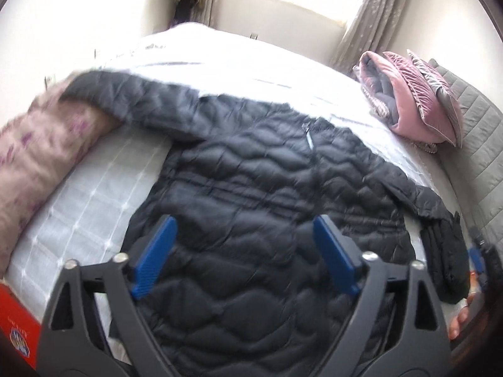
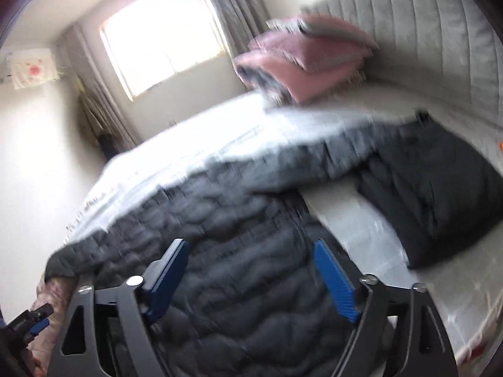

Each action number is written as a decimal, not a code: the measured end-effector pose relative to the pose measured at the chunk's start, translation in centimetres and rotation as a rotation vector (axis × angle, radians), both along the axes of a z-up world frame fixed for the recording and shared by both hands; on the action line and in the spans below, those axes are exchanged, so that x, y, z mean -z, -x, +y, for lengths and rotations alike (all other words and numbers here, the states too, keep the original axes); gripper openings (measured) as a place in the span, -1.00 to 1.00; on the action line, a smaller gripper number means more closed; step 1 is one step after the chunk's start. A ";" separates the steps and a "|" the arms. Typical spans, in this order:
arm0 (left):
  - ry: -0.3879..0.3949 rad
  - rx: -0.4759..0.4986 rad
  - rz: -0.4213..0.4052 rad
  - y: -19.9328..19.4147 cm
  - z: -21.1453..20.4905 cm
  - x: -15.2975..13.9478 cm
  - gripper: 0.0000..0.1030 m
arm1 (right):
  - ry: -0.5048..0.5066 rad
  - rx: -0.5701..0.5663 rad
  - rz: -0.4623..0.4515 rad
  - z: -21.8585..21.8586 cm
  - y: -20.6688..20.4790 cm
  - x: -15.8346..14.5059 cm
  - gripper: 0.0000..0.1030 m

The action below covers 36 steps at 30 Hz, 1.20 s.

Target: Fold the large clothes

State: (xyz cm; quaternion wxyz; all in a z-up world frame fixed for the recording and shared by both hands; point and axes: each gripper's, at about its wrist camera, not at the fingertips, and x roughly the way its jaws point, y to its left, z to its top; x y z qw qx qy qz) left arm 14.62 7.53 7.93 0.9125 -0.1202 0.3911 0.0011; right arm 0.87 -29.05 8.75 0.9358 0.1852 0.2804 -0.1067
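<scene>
A blurred, tilted fisheye view across a bed (image 2: 418, 286) covered with a pale checked sheet. A dark quilted puffer jacket (image 2: 251, 251) lies spread over the mattress, one sleeve reaching toward the upper right, where a dark folded garment (image 2: 440, 194) rests on the sheet. In the foreground the right gripper (image 2: 251, 278) hangs above the jacket, its blue-padded jaws spread wide with nothing between them — only quilted fabric shows behind the gap. Pink cushions (image 2: 301, 59) are stacked against a grey padded headboard (image 2: 424, 31) at the upper right. A bright window (image 2: 163, 34) with grey curtains glows at the far wall. At the lower left edge, part of the left gripper (image 2: 34, 323) peeks in.
</scene>
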 end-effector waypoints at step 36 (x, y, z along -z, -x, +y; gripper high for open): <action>-0.064 0.060 0.154 -10.2 -2.1 12.0 0.84 | -0.467 0.332 0.105 -20.3 -14.2 13.5 0.99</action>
